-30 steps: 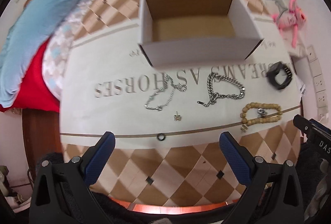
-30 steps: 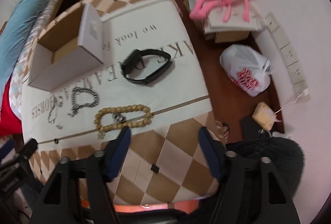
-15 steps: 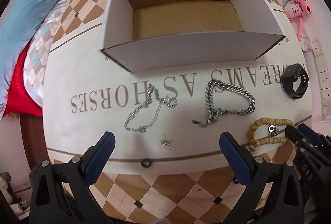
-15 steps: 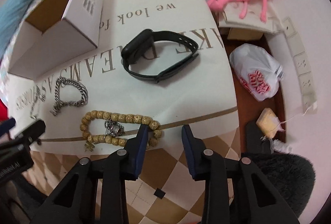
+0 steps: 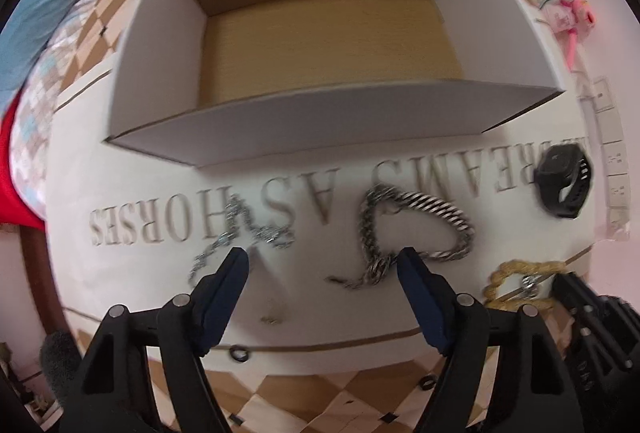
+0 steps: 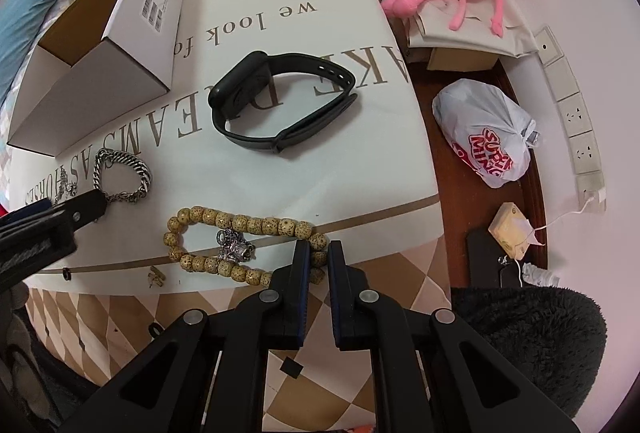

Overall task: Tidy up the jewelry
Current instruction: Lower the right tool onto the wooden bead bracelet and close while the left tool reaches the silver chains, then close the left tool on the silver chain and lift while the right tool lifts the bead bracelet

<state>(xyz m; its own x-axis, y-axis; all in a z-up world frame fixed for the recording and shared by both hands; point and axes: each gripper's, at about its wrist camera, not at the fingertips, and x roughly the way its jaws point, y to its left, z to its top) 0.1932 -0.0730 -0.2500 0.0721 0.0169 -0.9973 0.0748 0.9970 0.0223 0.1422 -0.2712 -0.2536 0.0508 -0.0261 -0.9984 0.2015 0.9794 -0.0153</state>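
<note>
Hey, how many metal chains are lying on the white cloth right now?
2. A thin silver chain lies left, by the left hand-held gripper. A thick curb-link chain lies to its right, below the cardboard box. Gripper fingers may hide parts of both.

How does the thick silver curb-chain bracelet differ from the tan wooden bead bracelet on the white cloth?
The thick silver curb-chain bracelet is made of flat metal links; the tan wooden bead bracelet is made of round speckled beads.
The chain lies unclasped with loose ends; the beads form a closed loop.
The right gripper is shut on the bead bracelet; nothing grips the chain.
Both lie flat on the white cloth.
</note>
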